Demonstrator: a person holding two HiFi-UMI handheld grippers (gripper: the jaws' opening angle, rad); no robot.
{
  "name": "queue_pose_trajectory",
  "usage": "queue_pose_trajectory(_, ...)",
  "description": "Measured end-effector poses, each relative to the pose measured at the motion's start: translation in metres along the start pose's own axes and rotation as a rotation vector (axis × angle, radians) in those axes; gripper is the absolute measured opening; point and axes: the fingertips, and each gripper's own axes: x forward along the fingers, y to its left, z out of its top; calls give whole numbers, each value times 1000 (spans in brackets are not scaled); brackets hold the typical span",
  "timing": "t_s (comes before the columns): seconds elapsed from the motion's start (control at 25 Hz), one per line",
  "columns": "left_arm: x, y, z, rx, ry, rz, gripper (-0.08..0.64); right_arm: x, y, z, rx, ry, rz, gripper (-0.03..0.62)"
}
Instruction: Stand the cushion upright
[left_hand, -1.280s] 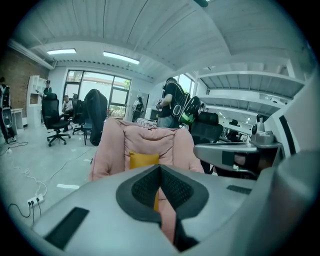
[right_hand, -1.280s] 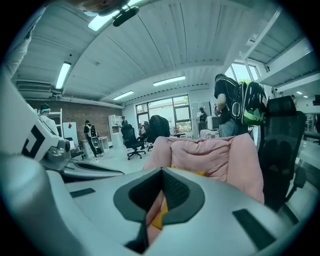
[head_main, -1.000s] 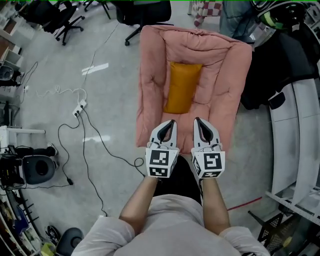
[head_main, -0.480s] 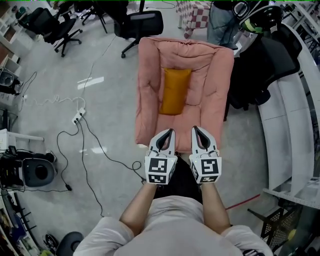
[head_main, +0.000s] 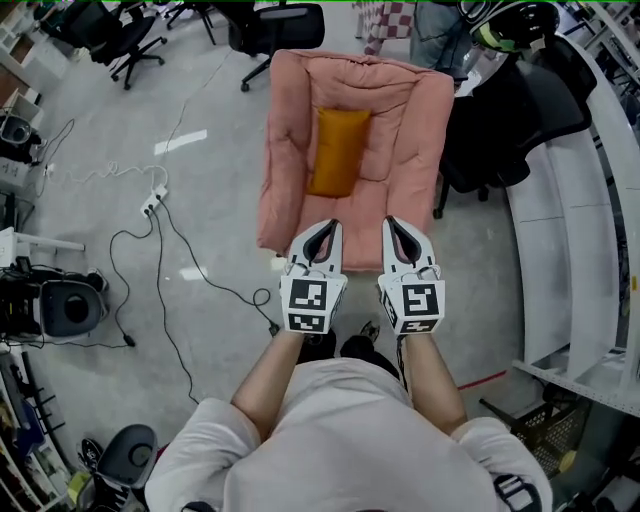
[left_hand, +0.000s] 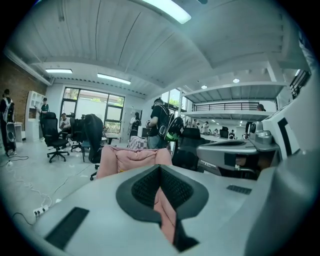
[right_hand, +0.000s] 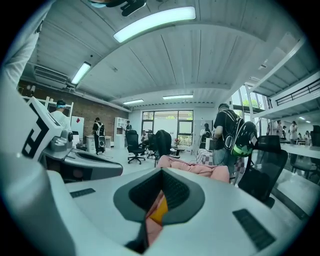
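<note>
Head view: the orange cushion (head_main: 338, 152) lies flat in the pink chair (head_main: 285, 140) at upper centre, its long axis running up the frame. It sits just above the left gripper (head_main: 326, 226), which is nearer to it than the right gripper (head_main: 395, 223).

Left gripper view: jaws together, holding nothing.

Right gripper view: jaws together, holding nothing, with the cushion ahead at lower centre.

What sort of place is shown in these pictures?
Probably an open-plan office or workshop: wheeled office chairs stand beyond the pink cushion, a power strip lies on the bare floor, and there are large windows.
</note>
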Motion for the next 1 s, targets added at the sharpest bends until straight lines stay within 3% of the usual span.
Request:
queue_pose_trajectory(0.2,-15,-26,5,-40,-23,62,12,-32,-16,3,-11,-25,24,6)
queue_pose_trajectory(0.4,-25,-46,19,-25,-61,97,12,-56,-28,12,-9,-62,13,6)
queue_pose_trajectory(1.0,-19,-109,34,41,-92,70,12,-93,-57,28,5,-145,28,6)
